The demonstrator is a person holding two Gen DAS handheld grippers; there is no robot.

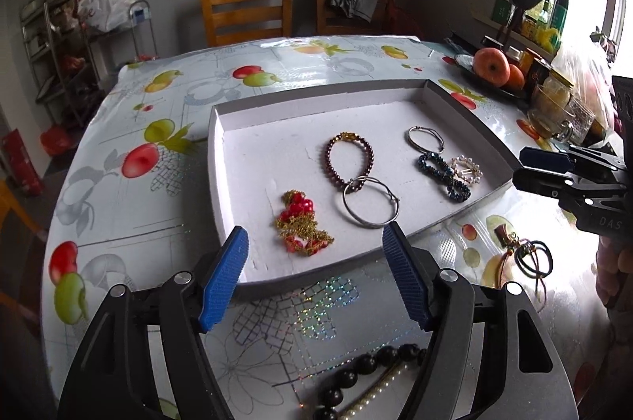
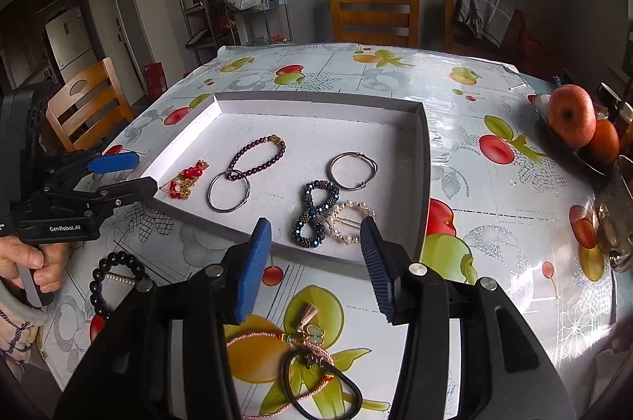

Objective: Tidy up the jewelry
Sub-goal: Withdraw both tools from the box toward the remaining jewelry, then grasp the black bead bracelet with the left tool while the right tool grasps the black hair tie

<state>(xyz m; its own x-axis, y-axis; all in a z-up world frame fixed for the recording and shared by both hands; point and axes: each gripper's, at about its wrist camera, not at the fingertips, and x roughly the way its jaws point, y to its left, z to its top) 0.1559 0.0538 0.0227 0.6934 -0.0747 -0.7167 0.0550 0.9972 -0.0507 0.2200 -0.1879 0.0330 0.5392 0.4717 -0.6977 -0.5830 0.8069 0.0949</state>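
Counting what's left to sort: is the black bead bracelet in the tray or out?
Out. The black bead bracelet lies on the tablecloth, nearer than the white tray.

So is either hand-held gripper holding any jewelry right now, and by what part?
Nothing is held. The left hand-held gripper and the right hand-held gripper both hang open and empty near the white tray.

One shallow white tray (image 2: 423, 182) holds six pieces of jewelry: two thin silver bangles, one at 3 o'clock (image 2: 353, 165) and one at 7 o'clock (image 2: 229, 191); one dark red bead bracelet (image 2: 257, 157); one red-and-gold chain (image 2: 186, 179); one twisted blue bead bracelet (image 2: 314, 218); one pearl ring clip (image 2: 352, 228). Outside the tray lie one black bead bracelet (image 2: 114, 281), one pearl strand (image 1: 376, 390), one pink cord bracelet (image 2: 273, 345) and one black hair tie (image 2: 322, 386). Two wooden chairs (image 1: 245, 10) stand at 12 o'clock.
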